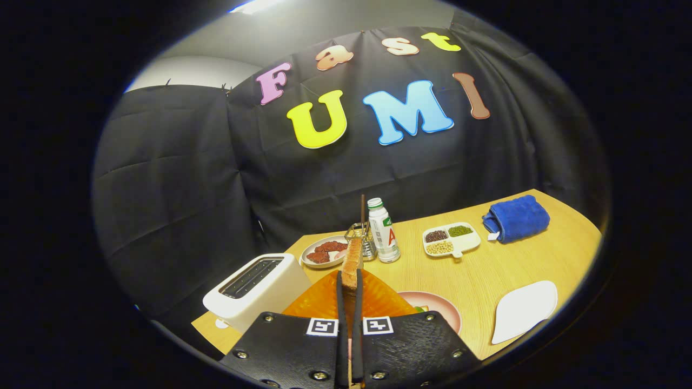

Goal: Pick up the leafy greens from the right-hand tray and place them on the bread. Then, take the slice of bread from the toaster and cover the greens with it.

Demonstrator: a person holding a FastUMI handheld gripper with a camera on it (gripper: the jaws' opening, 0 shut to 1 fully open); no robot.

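My gripper (349,281) is shut on a slice of toasted bread (352,263), held edge-on and upright between both fingers, lifted above the table. The white toaster (254,292) stands just left of the fingers, its slots showing dark. Below the fingers lies an orange mat (324,300), and a pink plate (440,313) sits to their right; a speck of green (419,309) shows at the plate's near edge, mostly hidden by the gripper body. A white leaf-shaped tray (523,310) lies further right with nothing on its visible surface.
Beyond the bread are a plate of reddish meat slices (324,253), a small metal rack (363,237), a white bottle (383,231), a divided dish of beans (450,239) and a folded blue towel (516,218). The wooden table (519,259) ends at the black cloth wall.
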